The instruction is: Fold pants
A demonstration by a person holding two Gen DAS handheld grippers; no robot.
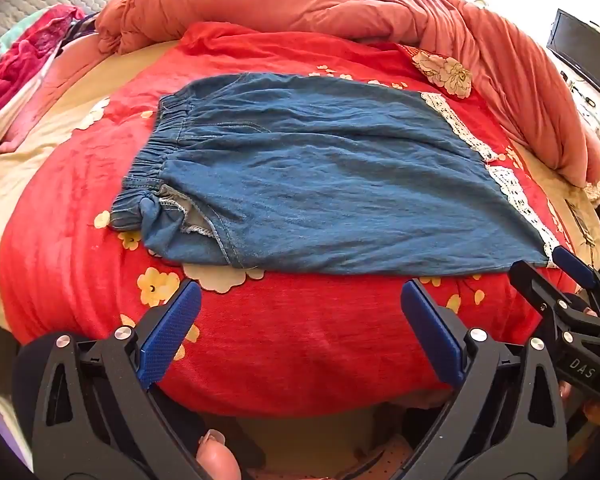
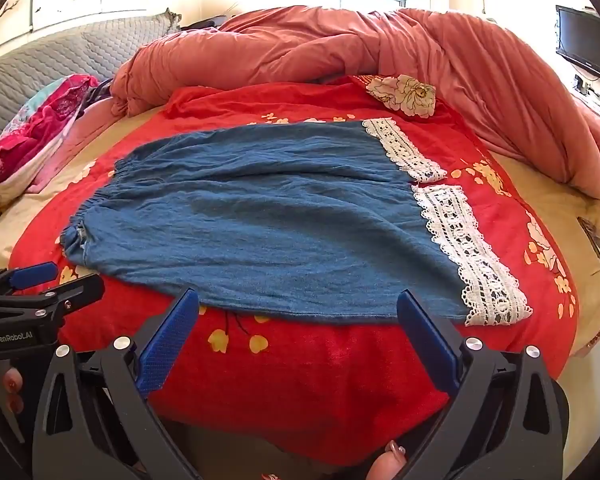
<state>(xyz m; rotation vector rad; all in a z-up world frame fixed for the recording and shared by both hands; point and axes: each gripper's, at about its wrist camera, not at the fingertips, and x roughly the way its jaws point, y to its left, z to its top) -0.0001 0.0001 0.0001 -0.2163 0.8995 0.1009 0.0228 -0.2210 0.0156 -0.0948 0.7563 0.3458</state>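
The pants point(image 1: 320, 176) lay flat on the red blanket point(image 1: 280, 340), waistband point(image 1: 160, 156) to the left and lace hems point(image 2: 460, 240) to the right, apparently spread ready for folding. The left gripper point(image 1: 300, 336) and right gripper point(image 2: 298, 340) were both wide open and empty, level at the near edge, apart from the cloth.

We see blue denim pants point(image 1: 320, 184) lying flat, folded leg over leg, on the red floral blanket point(image 1: 260, 340); elastic waistband left, white lace cuffs point(image 2: 460, 240) right.
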